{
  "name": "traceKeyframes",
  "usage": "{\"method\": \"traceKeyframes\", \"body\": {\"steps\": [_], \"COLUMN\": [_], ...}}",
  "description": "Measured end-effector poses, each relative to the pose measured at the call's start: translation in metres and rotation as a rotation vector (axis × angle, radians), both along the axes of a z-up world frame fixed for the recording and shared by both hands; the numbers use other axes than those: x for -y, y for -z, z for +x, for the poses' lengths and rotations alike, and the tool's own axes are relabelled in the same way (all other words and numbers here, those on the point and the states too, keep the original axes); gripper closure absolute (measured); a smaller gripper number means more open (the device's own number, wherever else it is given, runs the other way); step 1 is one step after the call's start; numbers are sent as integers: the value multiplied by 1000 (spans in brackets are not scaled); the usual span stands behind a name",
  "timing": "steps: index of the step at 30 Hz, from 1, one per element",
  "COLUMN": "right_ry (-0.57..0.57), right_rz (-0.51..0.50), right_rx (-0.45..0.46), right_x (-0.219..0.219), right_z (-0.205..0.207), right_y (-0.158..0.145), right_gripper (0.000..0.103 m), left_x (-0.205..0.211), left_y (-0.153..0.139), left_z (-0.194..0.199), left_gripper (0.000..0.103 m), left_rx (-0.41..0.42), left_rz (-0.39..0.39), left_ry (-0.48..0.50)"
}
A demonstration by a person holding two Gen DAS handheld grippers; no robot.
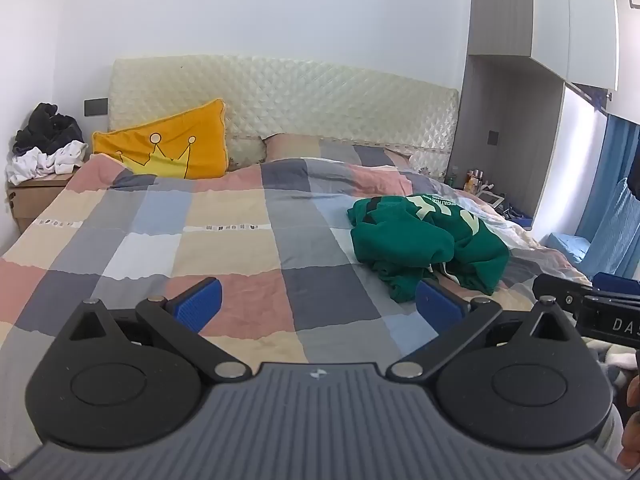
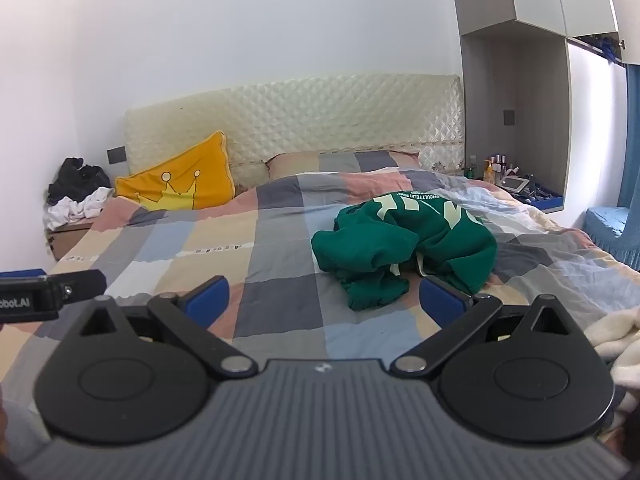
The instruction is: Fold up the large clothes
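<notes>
Hovering over the checked quilt [image 1: 224, 216], both grippers' fingers [image 1: 200, 306] spread wide (crumpled green sweatshirt [image 2: 404, 240] ahead).

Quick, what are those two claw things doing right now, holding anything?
Left gripper: jaws wide open, holding nothing.
Right gripper: jaws wide open, holding nothing; the green sweatshirt lies crumpled on the bed beyond it.
</notes>
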State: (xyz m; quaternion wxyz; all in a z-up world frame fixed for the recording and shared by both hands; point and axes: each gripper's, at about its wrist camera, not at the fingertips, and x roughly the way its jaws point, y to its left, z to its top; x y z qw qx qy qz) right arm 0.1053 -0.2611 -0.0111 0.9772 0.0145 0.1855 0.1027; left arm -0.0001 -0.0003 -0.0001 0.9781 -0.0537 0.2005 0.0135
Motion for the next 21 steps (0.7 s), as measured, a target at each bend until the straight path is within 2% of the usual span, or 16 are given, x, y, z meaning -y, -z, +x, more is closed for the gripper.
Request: {"method": "traceKeyframes", "body": {"steps": [14,21], "right_ry": [2,9], "right_rz": [7,-6], "right_rx": [-13,-29], "right_x": [-5,-8], "right_z": [4,23], "right_y": [4,13], "right_gripper": [0,0], "left_x": [2,-12], "left_y": [-5,9], "left_z": [12,24], "left_gripper": [0,0], "left_rx": [-11,-15], "left_rz": [2,13], "left_ry": [-4,2]}}
